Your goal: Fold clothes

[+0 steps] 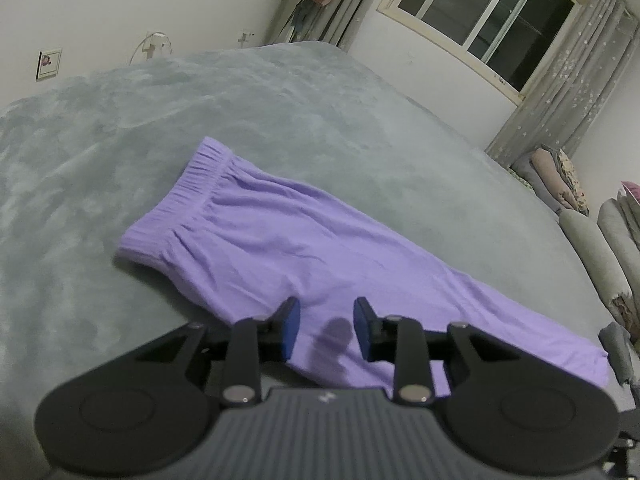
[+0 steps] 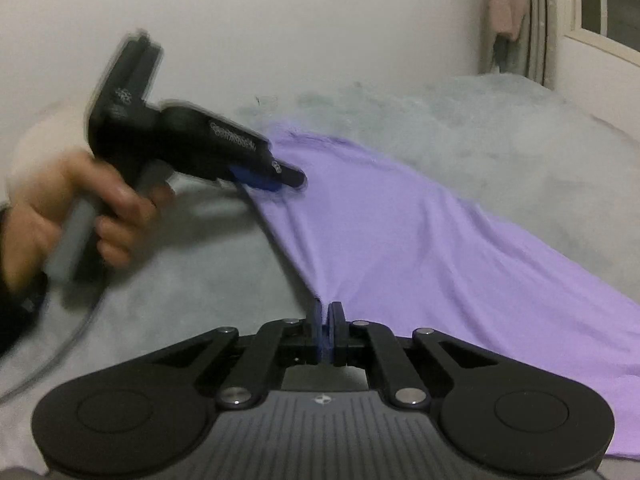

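Observation:
A purple garment (image 1: pixel 280 240) with an elastic waistband (image 1: pixel 192 184) lies flat on the grey plush bed cover (image 1: pixel 120 140). My left gripper (image 1: pixel 326 320) hovers over its near edge, its blue pads apart, and the cloth lies flat below them. In the right wrist view a hand (image 2: pixel 80 208) holds the blurred left gripper (image 2: pixel 280 178), its tip at the garment's (image 2: pixel 420 240) left edge. My right gripper (image 2: pixel 325 310) is shut on a pinch of the purple cloth's near edge. Folds fan out from the pinch, and the edge runs taut toward the left gripper.
The bed cover (image 2: pixel 160 288) spreads out around the garment. Rolled bedding (image 1: pixel 560 184) and grey cushions (image 1: pixel 592 248) lie past the bed's right edge. A window (image 1: pixel 480 12) with curtains stands at the back. A grey cable (image 2: pixel 60 360) trails below the hand.

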`<action>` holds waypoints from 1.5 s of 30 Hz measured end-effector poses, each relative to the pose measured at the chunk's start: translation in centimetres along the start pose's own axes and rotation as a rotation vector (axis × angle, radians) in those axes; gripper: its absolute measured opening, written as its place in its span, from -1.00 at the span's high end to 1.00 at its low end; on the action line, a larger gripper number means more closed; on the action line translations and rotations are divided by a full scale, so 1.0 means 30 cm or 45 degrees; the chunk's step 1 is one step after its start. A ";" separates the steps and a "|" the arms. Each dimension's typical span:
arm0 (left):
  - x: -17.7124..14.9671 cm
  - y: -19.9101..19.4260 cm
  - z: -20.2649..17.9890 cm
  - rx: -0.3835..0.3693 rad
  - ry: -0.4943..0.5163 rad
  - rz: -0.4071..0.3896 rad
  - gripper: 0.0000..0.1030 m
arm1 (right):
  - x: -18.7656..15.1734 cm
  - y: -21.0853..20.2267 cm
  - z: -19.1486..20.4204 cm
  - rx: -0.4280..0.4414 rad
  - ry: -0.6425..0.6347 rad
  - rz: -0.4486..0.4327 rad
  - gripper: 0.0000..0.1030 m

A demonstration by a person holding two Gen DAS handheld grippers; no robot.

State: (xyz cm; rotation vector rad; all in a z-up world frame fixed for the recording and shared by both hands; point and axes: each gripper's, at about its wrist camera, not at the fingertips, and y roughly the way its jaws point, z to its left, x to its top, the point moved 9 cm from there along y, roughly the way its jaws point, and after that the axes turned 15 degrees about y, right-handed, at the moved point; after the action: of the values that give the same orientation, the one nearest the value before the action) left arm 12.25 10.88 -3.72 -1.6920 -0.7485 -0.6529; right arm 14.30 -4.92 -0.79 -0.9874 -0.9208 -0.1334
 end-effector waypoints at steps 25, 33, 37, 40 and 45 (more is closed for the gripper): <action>0.006 -0.012 -0.048 -0.008 0.067 -0.018 0.15 | -0.011 0.052 0.035 -0.082 -0.127 0.026 0.50; 0.000 -0.010 -0.060 -0.001 0.092 -0.014 0.11 | 0.003 -0.030 -0.157 -0.252 0.006 -0.061 0.47; -0.008 -0.006 -0.083 0.008 0.145 -0.006 0.03 | -0.036 -0.092 -0.355 -0.361 0.194 -0.079 0.39; -0.016 -0.003 -0.090 0.020 0.176 0.003 0.03 | -0.044 -0.147 -0.428 -0.350 0.294 -0.131 0.38; -0.013 -0.024 -0.137 -0.074 0.202 -0.016 0.03 | -0.020 -0.199 -0.451 -0.336 0.376 -0.223 0.33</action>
State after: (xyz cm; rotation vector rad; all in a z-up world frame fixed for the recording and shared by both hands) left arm 11.27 6.95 -2.63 -1.6672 -0.6331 -0.8140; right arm 19.22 -18.86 -0.26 -1.0939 -0.7264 -0.5458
